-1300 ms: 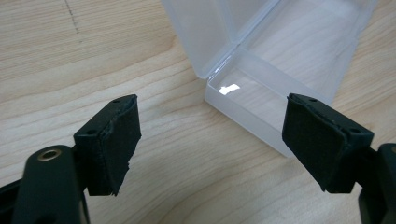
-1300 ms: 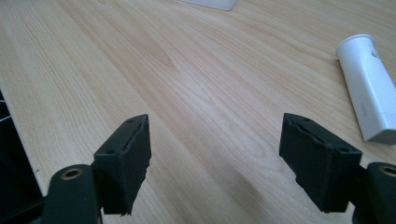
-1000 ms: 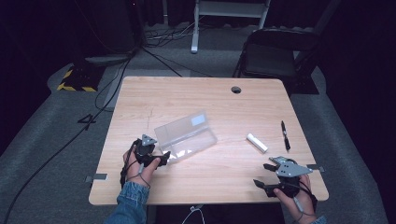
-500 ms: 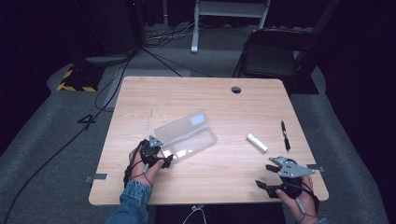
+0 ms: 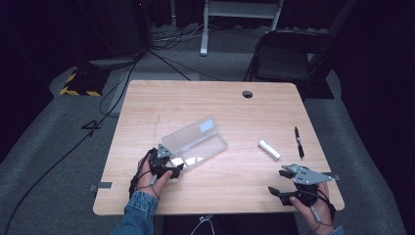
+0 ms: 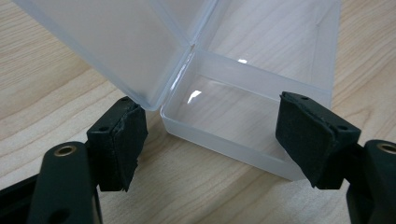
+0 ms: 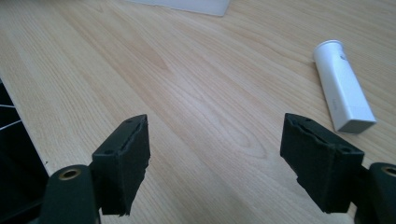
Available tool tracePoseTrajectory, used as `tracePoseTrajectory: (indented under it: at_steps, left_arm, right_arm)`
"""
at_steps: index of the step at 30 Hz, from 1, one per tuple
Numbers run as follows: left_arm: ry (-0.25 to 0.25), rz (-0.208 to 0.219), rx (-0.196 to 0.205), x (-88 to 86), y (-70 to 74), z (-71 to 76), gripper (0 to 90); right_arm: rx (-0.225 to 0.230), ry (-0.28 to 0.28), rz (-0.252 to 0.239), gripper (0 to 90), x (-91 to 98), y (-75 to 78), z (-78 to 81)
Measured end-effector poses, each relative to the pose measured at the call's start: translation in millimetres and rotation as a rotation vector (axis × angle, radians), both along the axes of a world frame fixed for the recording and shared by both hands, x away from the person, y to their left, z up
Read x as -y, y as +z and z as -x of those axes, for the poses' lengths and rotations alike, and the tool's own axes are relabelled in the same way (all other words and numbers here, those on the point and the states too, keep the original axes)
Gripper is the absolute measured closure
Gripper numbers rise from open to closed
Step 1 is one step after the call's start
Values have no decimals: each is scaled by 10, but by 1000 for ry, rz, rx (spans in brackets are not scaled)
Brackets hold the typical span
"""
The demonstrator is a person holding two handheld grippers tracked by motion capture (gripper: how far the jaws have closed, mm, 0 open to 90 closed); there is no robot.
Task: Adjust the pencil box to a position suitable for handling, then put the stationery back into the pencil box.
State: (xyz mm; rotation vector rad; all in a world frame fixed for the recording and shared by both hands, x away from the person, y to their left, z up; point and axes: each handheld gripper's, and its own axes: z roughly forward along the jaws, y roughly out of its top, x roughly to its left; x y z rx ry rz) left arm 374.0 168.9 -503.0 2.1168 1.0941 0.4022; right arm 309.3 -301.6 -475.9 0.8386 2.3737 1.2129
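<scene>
A clear plastic box [image 5: 195, 143] lies open near the middle of the wooden counter [image 5: 215, 105], its lid tilted up along the far side and a pale label showing on the lid. The left gripper [image 5: 169, 164] sits at the box's near left corner, held by the person's left hand [image 5: 147, 177], whose denim sleeve [image 5: 134, 215] comes in from the bottom edge. In the left gripper view its jaws stand wide apart on either side of the box's [image 6: 243, 107] end wall, the left pad [image 6: 123, 140] just under the lid's corner; whether either pad touches the plastic is hard to tell. The right gripper [image 5: 288, 183] rests well apart from the box, near the counter's front right edge, its jaws spread and closed on nothing. Just beyond it lies a small white tube [image 5: 269, 150], seen in the right gripper view to the right of the jaws [image 7: 343, 88]. A black pen [image 5: 298, 142] lies beside the tube, further right. A round cable hole [image 5: 247, 94] sits near the counter's far edge, and a dark folding chair [image 5: 288, 54] stands behind it.
</scene>
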Motion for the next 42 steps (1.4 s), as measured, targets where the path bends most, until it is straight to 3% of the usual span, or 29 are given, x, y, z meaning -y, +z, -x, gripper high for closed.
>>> tracePoseTrajectory:
  at_steps: [7,17,25,29,42]
  left_arm:
    - [-66,5,-6,82,0,26,256]
    - [-131,0,-6,206,2,117,255]
    - [-209,0,-7,307,2,248,255]
    - [-247,3,-9,362,1,270,254]
    - [-358,4,-8,414,0,305,255]
  right_arm:
    - [20,-31,-22,242,66,107,-19]
    - [70,-97,-49,253,199,403,-105]
    - [67,-142,-57,253,299,511,-245]
    - [43,-158,-99,253,354,510,-319]
    - [-12,-228,-73,212,470,509,-538]
